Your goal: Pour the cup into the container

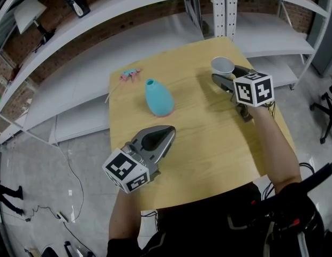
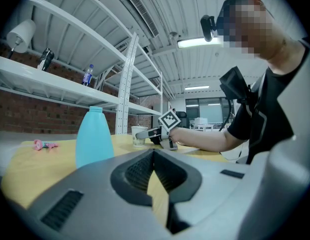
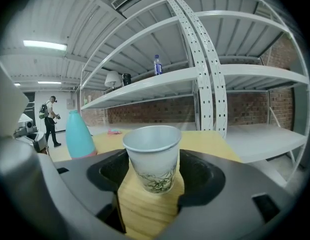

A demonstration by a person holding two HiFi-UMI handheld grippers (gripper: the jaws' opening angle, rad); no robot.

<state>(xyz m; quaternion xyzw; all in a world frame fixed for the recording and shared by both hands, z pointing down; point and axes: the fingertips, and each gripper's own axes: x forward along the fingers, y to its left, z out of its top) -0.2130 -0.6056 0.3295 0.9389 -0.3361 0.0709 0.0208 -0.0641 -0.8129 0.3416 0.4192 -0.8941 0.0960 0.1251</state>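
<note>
A white paper cup (image 1: 222, 65) with a green leaf print stands upright on the wooden table (image 1: 209, 138) at its far right. My right gripper (image 1: 226, 73) is open, and the cup (image 3: 152, 156) sits between its fingertips, close to both pads. A pale blue bottle-shaped container (image 1: 158, 98) with a narrow open neck stands mid-table, left of the cup. My left gripper (image 1: 170, 128) hovers near the table's front left, shut on nothing, pointing toward the container (image 2: 94, 136). The cup's contents are hidden.
A small pink object (image 1: 130, 75) lies at the table's far left corner. White metal shelving (image 1: 155, 15) runs behind the table, with a bottle (image 3: 156, 64) on one shelf. A person (image 3: 49, 119) stands far off to the left.
</note>
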